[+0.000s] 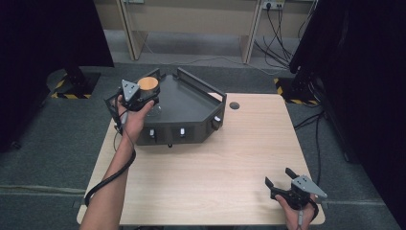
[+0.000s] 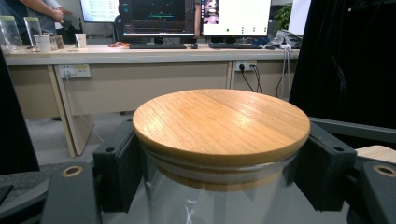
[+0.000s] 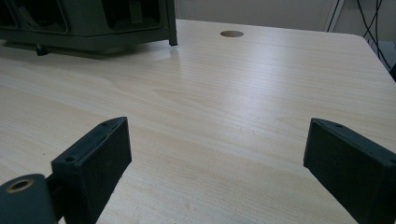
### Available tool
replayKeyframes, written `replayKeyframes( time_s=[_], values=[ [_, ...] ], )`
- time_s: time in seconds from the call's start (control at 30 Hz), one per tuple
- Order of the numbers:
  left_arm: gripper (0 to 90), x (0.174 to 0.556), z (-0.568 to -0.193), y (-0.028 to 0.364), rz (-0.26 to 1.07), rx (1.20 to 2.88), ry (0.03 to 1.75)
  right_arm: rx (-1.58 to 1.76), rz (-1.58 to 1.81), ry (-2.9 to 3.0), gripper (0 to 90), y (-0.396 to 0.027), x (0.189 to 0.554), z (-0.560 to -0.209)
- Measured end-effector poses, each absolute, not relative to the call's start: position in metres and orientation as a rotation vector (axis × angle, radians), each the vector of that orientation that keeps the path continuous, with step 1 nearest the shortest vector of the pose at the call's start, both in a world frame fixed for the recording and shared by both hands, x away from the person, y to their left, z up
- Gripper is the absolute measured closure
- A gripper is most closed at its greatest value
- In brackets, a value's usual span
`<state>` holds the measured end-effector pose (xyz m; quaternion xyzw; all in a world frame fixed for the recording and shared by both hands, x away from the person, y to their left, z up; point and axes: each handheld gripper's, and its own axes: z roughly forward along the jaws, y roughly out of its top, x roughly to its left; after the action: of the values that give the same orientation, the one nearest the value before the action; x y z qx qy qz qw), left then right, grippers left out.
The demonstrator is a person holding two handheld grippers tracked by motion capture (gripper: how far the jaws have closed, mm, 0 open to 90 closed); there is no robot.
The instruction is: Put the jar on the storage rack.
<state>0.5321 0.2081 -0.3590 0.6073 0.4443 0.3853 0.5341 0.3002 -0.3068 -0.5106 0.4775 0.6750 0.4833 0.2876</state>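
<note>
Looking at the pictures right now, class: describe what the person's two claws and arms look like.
Both claws are black, each with two flat, blocky pads and a grey three-cornered plate on top. The left claw trails a black cable that loops along the forearm; the right claw shows small round holes in its pad mounts. The forearms are bare, with no sleeves visible.

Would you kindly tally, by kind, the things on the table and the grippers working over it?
Glass jar with wooden lid: 1
Dark angular tray: 1
Grippers: 2, the left gripper shut on the jar, the right gripper open above the table
Total: 4
</note>
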Motion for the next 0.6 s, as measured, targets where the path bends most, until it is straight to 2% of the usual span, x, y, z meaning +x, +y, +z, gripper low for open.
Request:
replayKeyframes(
  time_s=[0.43, 0.6],
  values=[
    [24.5, 0.5330, -0.3571, 0.2090, 0.902, 1.452, 1.056, 1.274, 1.291, 1.803, 7.8, -0.3067, 0.3001, -0.5107],
    [13.6, 0.5298, -0.3545, 0.2120, 0.892, 1.441, 1.084, 1.272, 1.291, 1.804, 7.7, -0.3065, 0.2999, -0.5106]
  ],
)
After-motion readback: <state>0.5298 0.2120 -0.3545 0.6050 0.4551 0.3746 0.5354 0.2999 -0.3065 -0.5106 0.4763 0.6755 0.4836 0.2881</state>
